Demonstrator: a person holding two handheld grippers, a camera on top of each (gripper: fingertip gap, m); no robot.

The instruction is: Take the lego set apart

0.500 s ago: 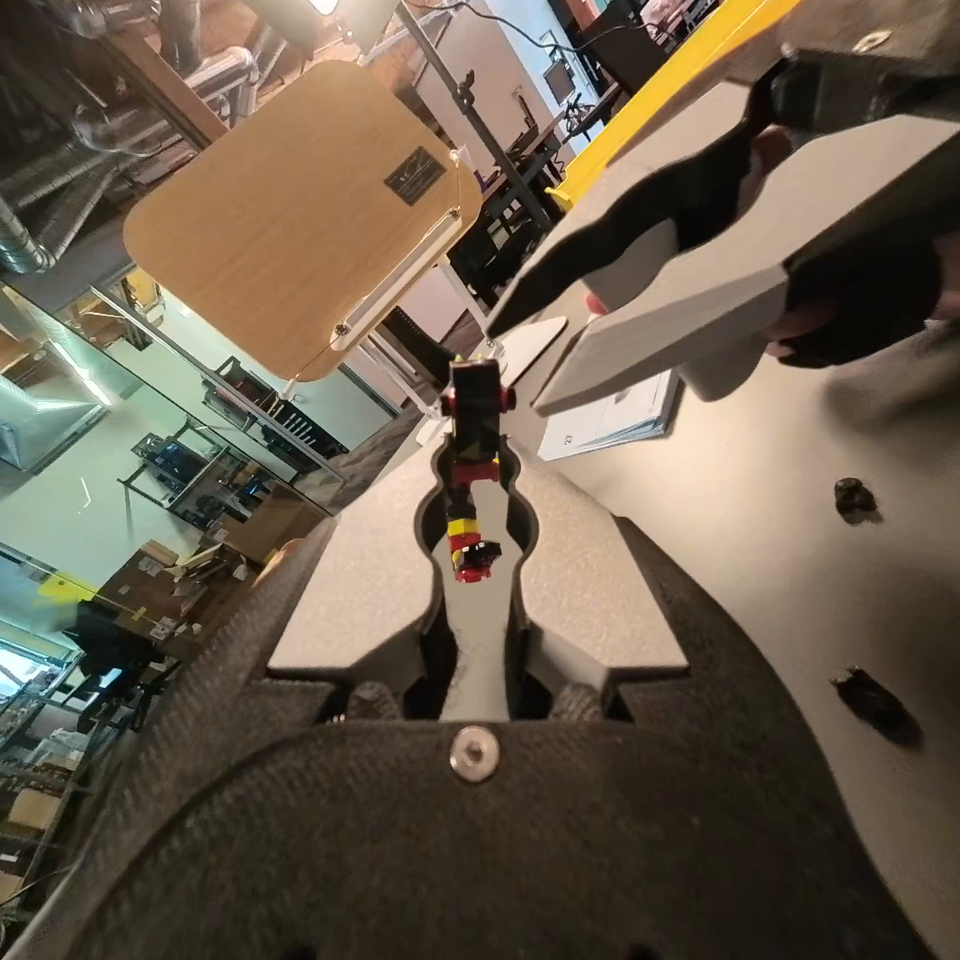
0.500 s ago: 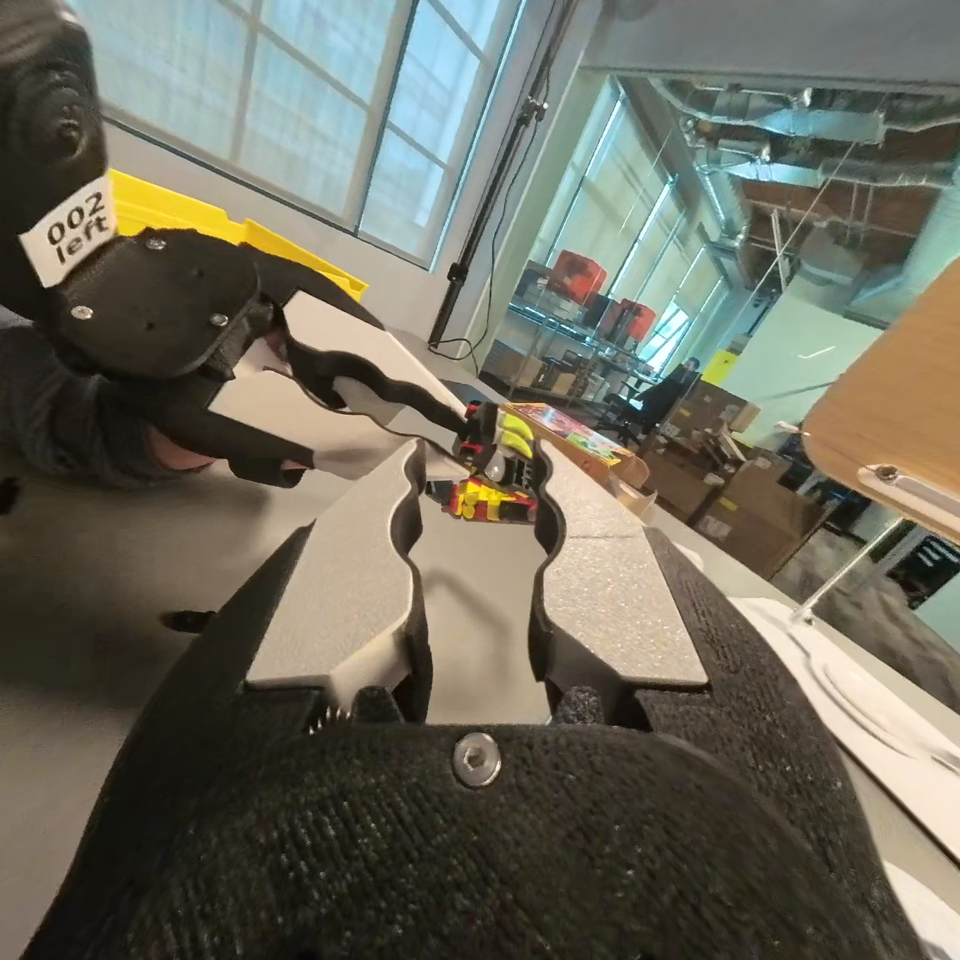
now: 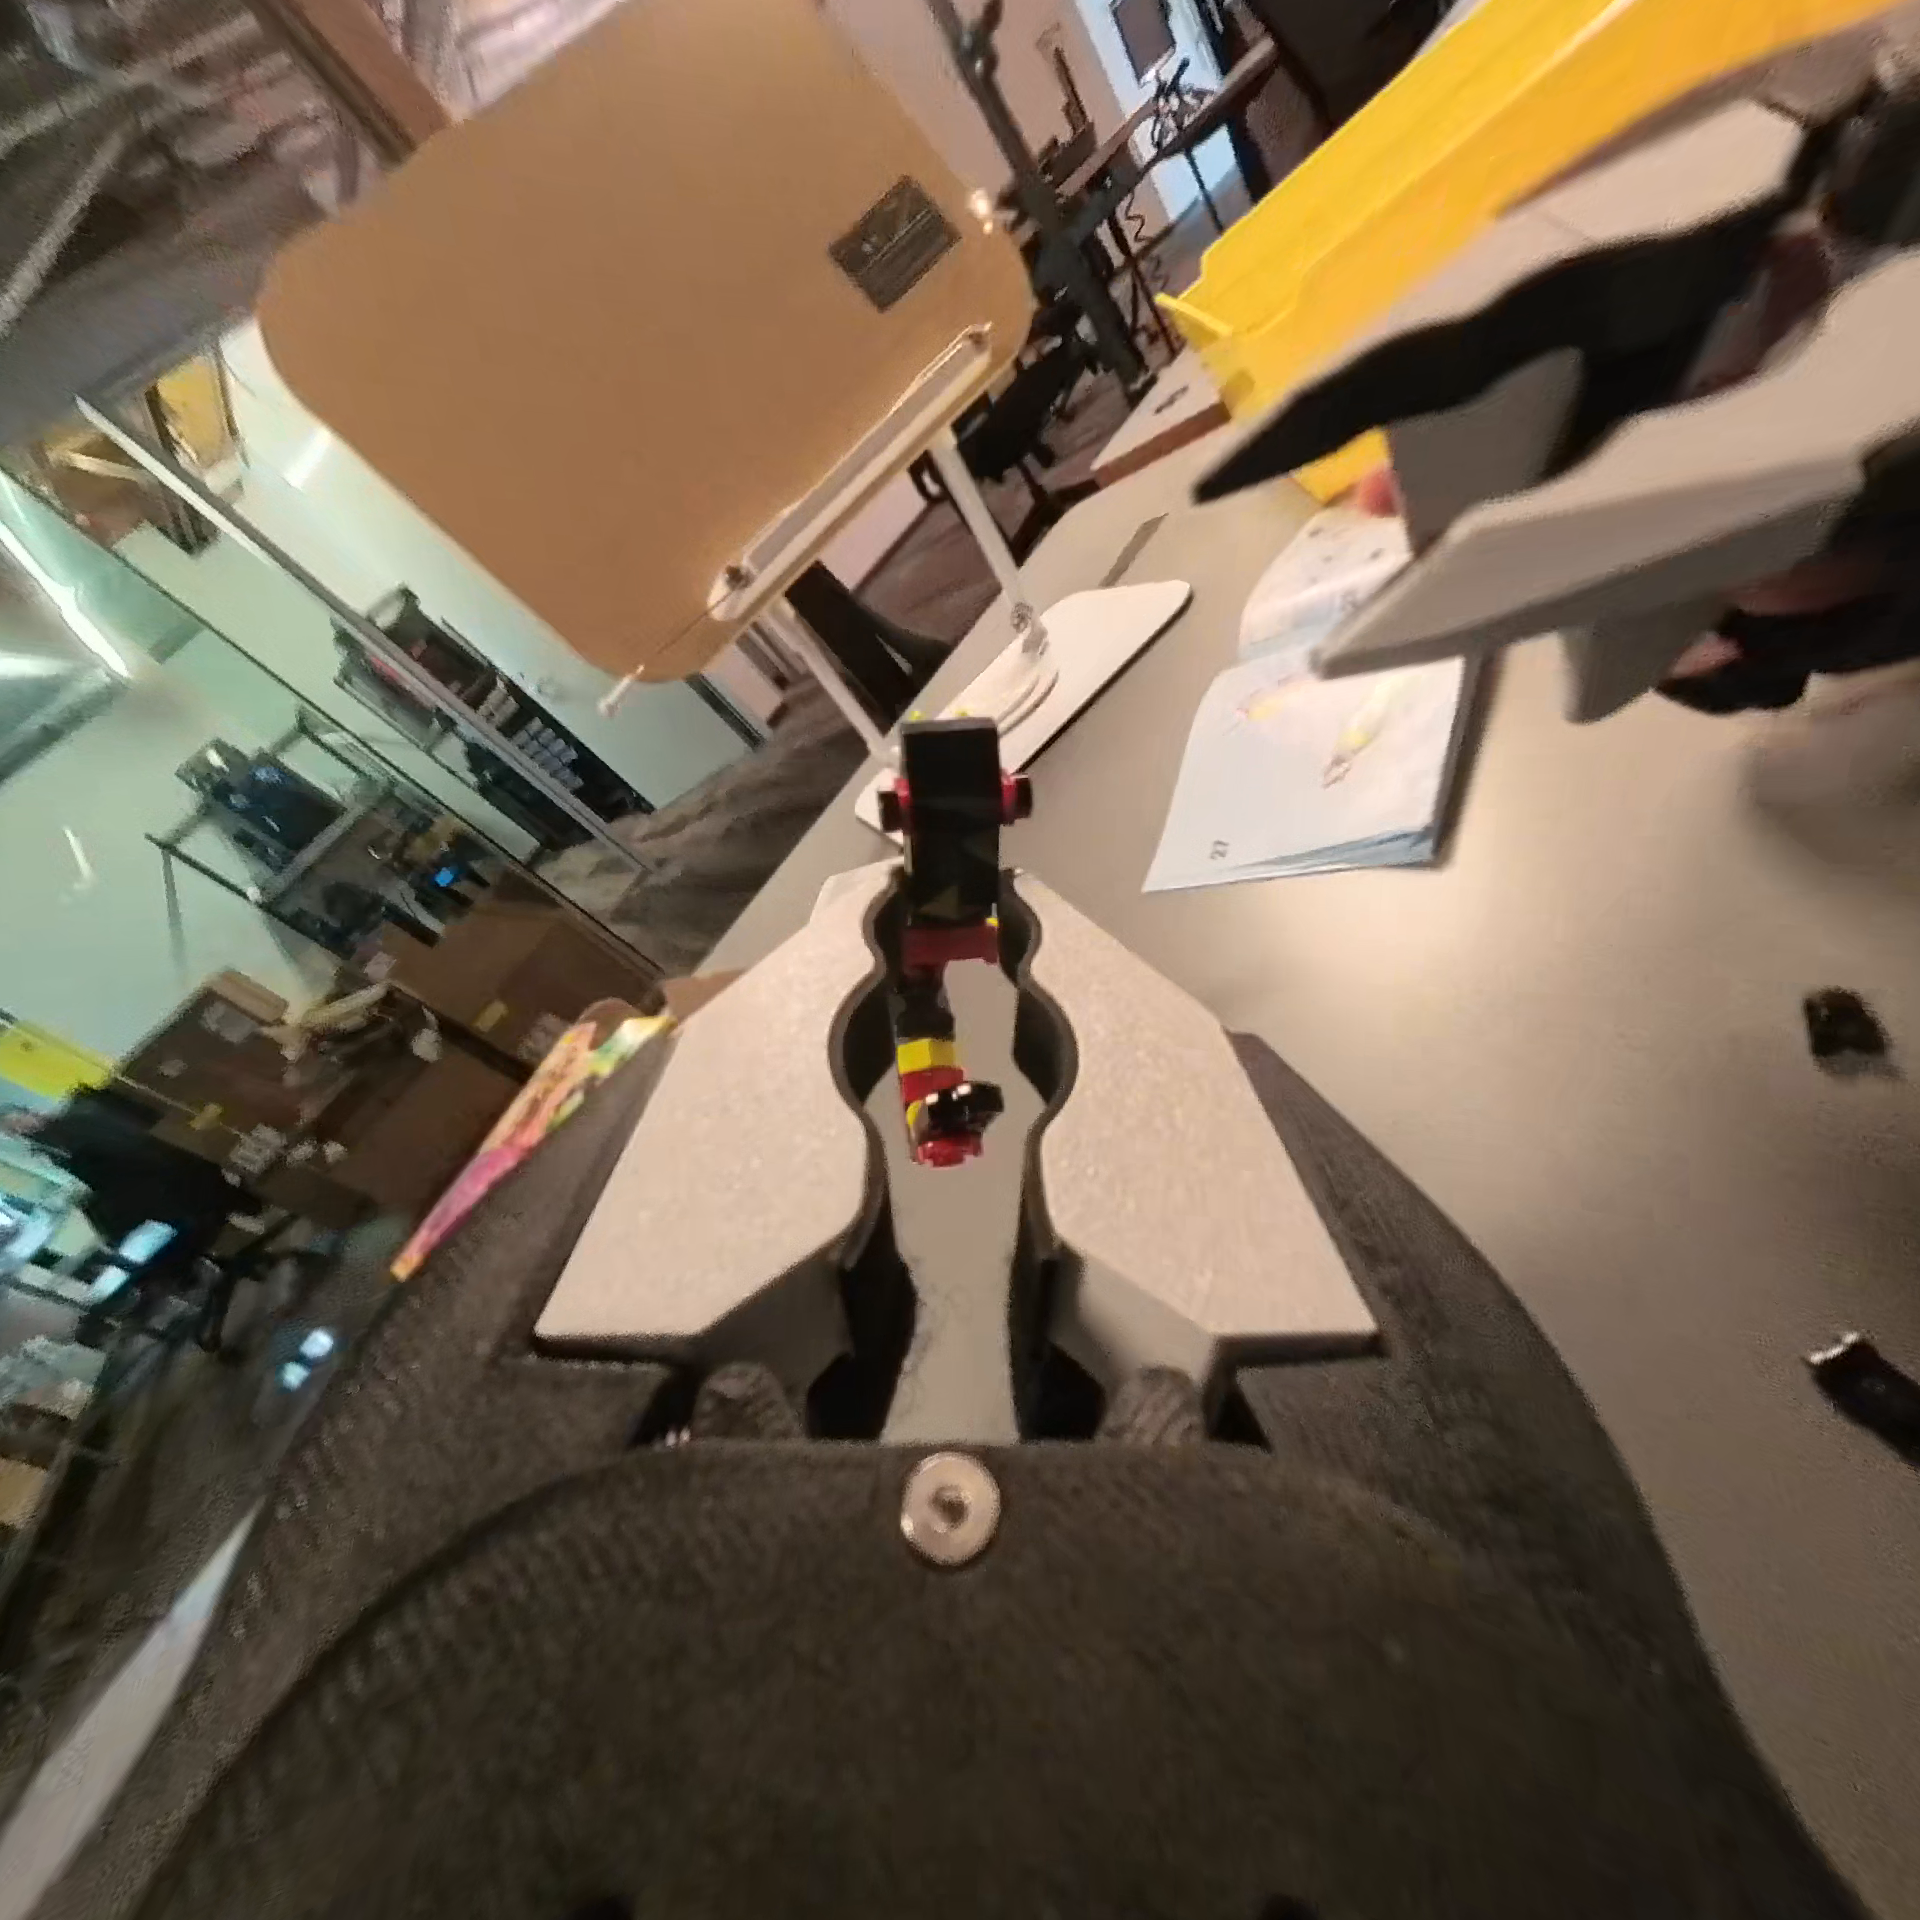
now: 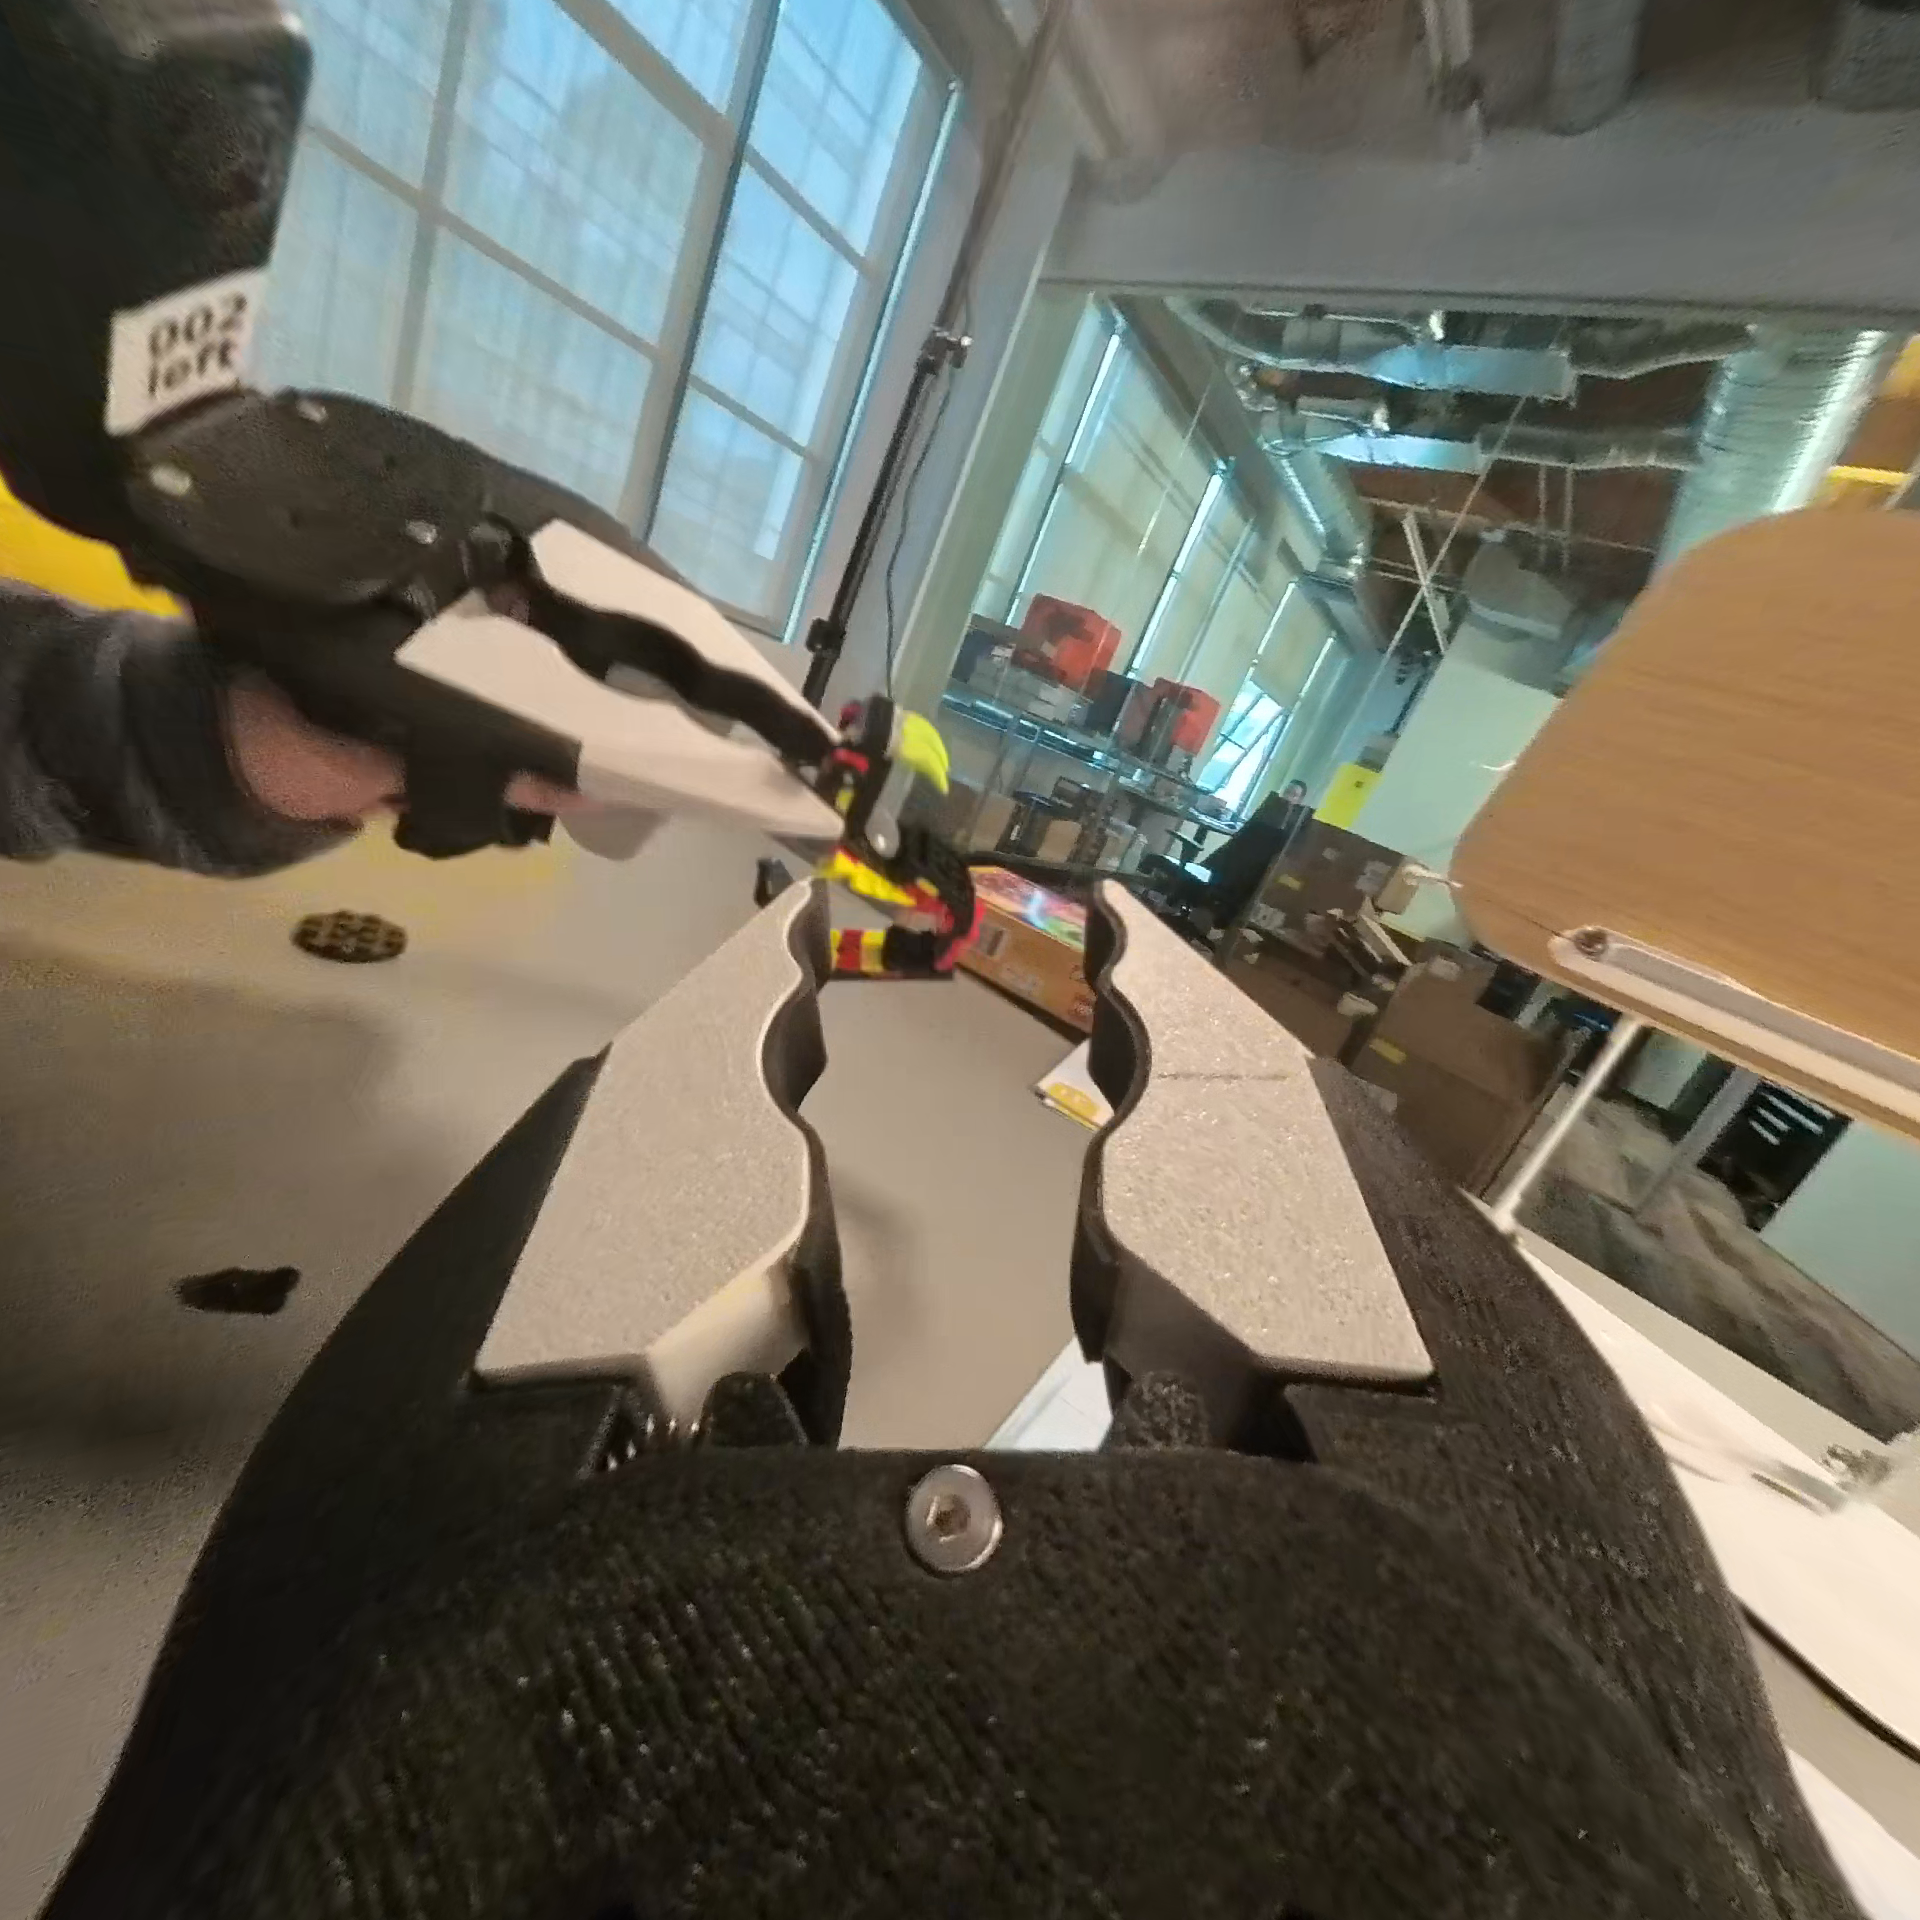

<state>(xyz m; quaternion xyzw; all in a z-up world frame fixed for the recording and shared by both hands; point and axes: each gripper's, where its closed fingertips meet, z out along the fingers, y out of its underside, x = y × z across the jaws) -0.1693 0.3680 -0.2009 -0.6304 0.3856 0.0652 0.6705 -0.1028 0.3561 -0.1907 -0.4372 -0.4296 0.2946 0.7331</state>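
Your left tongs (image 3: 948, 904) pinch the light, rigid lego figure (image 3: 943, 883) by its black body. Your right tongs (image 4: 956, 914), gaping and empty, sit just below it; take the dangling red-and-yellow limb (image 4: 894, 945) near its joint, since small pieces pop off suddenly.

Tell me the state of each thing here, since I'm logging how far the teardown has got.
Left claw: shut on the lego model.
Lego model: lifted off the table, still mostly in one piece.
Right claw: open, empty, fingers apart in front of the model.
Booklet: lying open on the table.
Loose black pieces: off the model, lying on the table.
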